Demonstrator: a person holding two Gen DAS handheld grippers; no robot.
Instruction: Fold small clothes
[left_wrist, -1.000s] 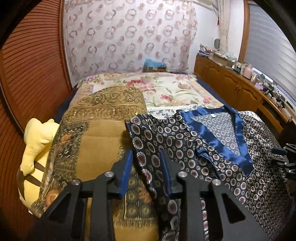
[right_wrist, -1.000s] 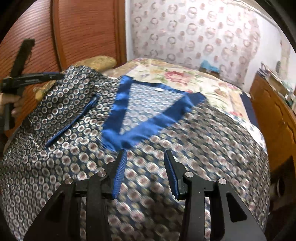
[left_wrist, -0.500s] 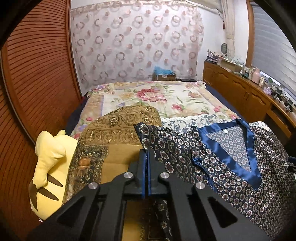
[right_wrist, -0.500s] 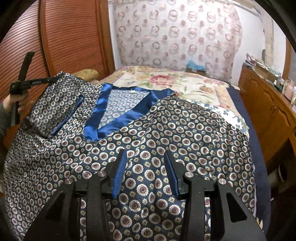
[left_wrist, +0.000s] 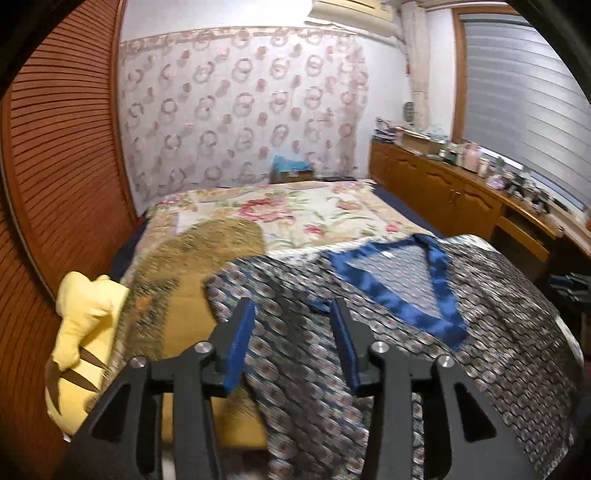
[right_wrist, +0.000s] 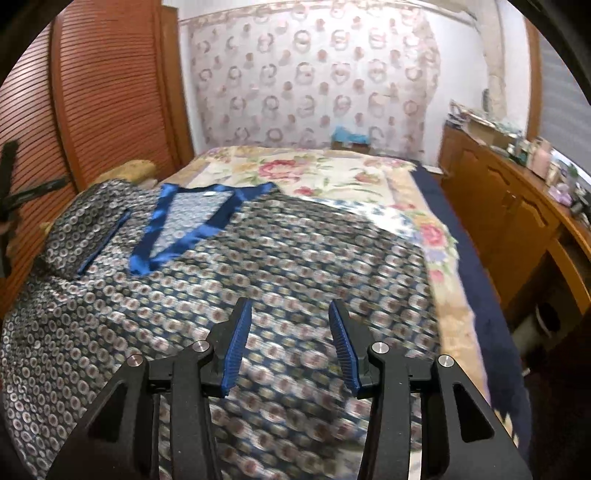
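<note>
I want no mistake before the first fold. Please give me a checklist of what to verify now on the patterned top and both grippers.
1. Left gripper open, nothing held: ok.
2. Right gripper open, nothing held: ok.
3. Patterned top spread on the bed, blue neckline up: ok.
4. Left shoulder part lies flat: not ok, it looks folded over.
5. Hem straight: cannot tell, out of view.

Patterned top (right_wrist: 258, 266) motion-blurred near camera, hem cut off by frame edge; dresser clutter (left_wrist: 480, 162) indistinct.
</note>
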